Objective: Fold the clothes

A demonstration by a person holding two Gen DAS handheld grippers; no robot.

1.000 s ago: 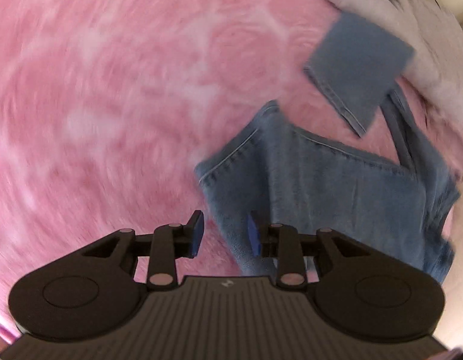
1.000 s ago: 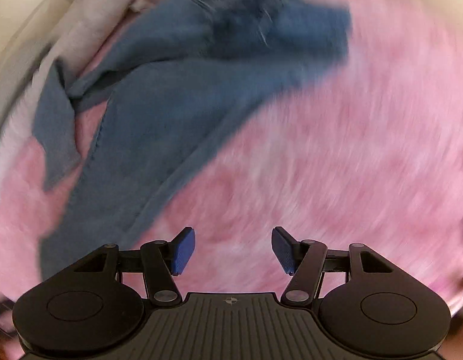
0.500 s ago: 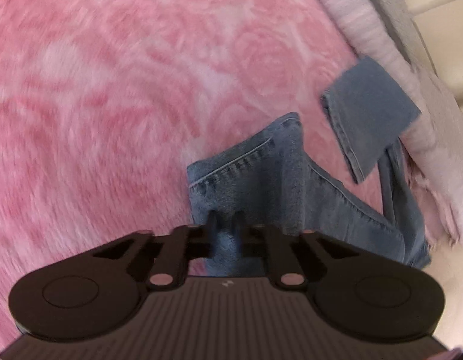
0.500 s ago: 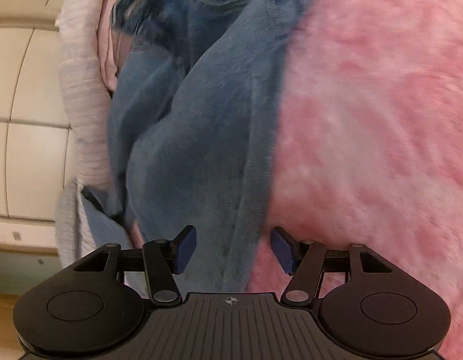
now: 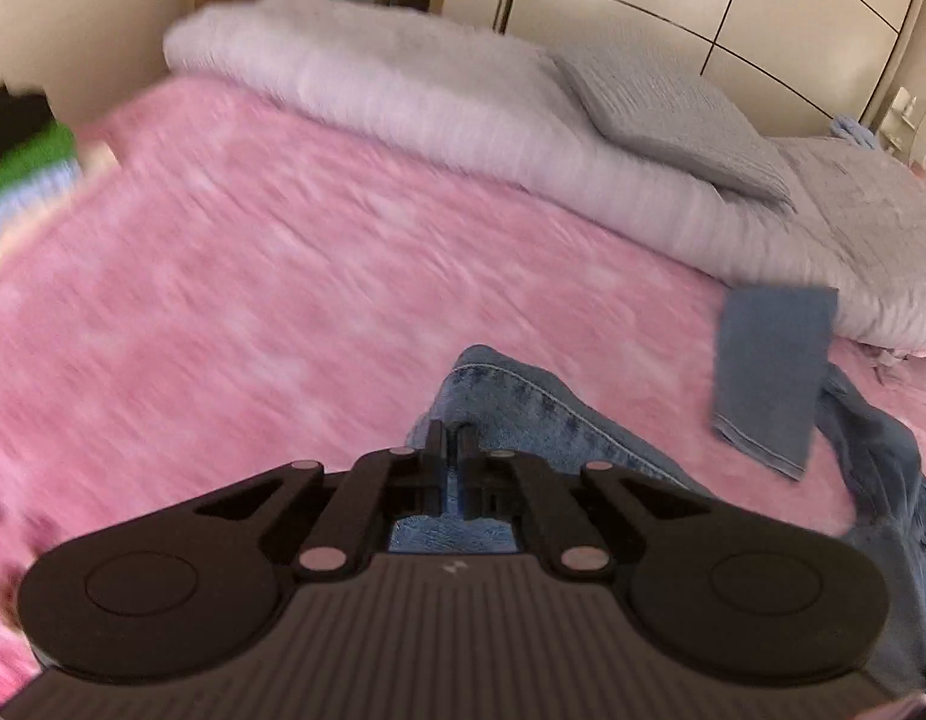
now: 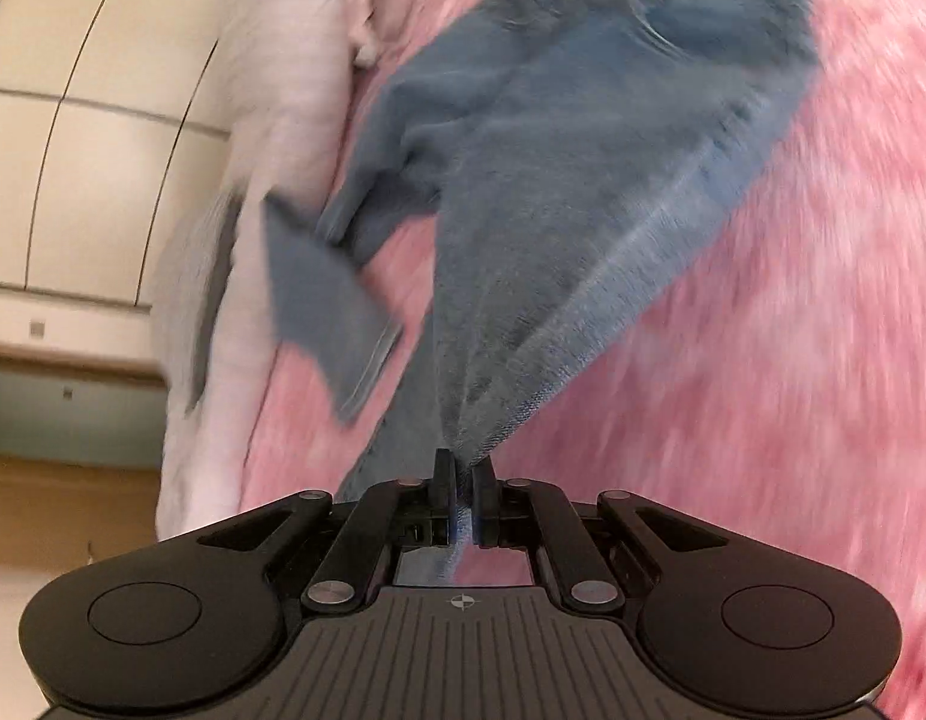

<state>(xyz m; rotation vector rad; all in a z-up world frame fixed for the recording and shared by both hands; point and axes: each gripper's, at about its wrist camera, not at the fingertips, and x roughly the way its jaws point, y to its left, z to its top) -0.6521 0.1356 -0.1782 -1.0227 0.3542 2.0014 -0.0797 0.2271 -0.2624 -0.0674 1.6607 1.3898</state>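
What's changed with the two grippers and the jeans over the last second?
Both grippers went from open to shut on the jeans: the left gripper closed first, the right gripper after. Both views have since tilted up and the denim now pulls taut from the right gripper. The jeans are still unfolded on the pink blanket.

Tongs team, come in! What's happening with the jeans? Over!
Left tongs shut on jeans. Right tongs shut on jeans too, denim pulled taut. Pink blanket underneath, nothing in the way. Over.

Wide open pink blanket (image 5: 271, 276) to the left. Rolled duvet (image 5: 403, 96) and pillow (image 5: 673, 102) wall off the far edge. Folded stack (image 5: 25, 162) blocks the far-left corner.
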